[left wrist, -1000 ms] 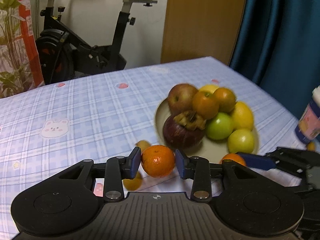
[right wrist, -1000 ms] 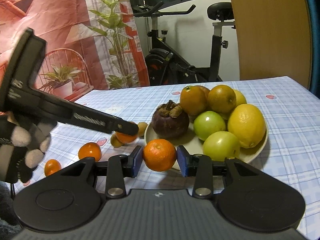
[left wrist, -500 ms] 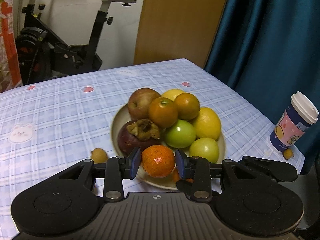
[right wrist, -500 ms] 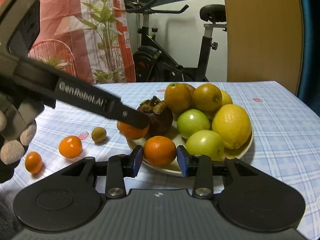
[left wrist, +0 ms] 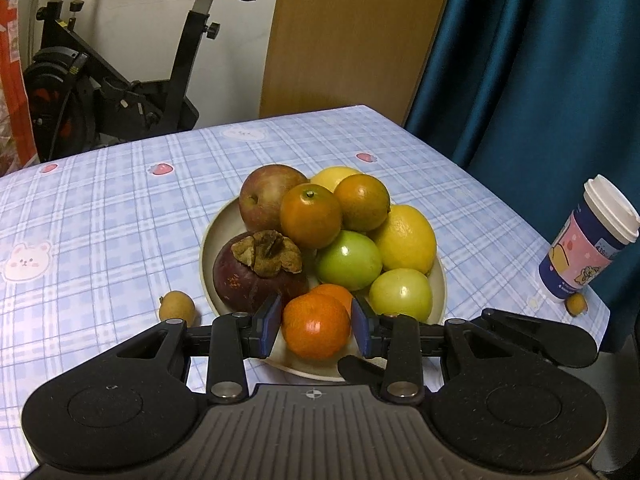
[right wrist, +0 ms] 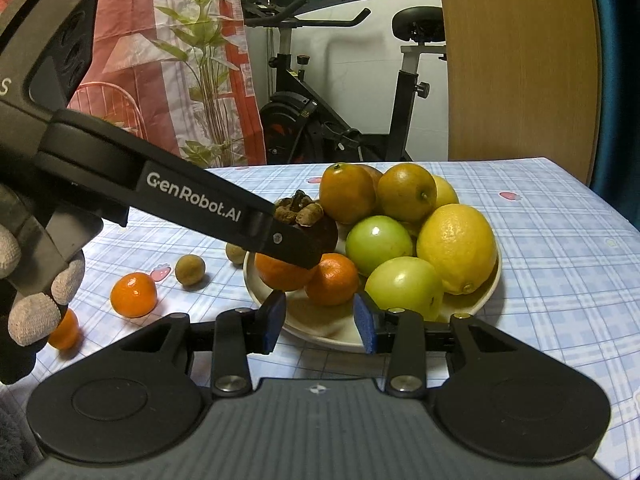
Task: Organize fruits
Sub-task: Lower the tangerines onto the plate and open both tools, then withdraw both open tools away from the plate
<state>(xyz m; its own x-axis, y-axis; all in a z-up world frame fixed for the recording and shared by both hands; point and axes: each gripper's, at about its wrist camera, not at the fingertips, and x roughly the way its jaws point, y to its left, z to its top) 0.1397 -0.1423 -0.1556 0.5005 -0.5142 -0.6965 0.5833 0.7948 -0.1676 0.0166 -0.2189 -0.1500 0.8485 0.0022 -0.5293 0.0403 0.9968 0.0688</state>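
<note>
Clamped between the left tool's point(left wrist: 316, 330) pads, a mandarin point(left wrist: 316, 326) is held over the plate's point(left wrist: 224, 220) near rim, touching a second mandarin point(right wrist: 333, 279) just ahead. Right tool point(right wrist: 320, 326) stands apart, empty, nearer that one.

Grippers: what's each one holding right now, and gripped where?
Left gripper holds a mandarin by its two sides, over the plate. Right gripper holds nothing; its mandarin sits on the plate beyond the pads.
</note>
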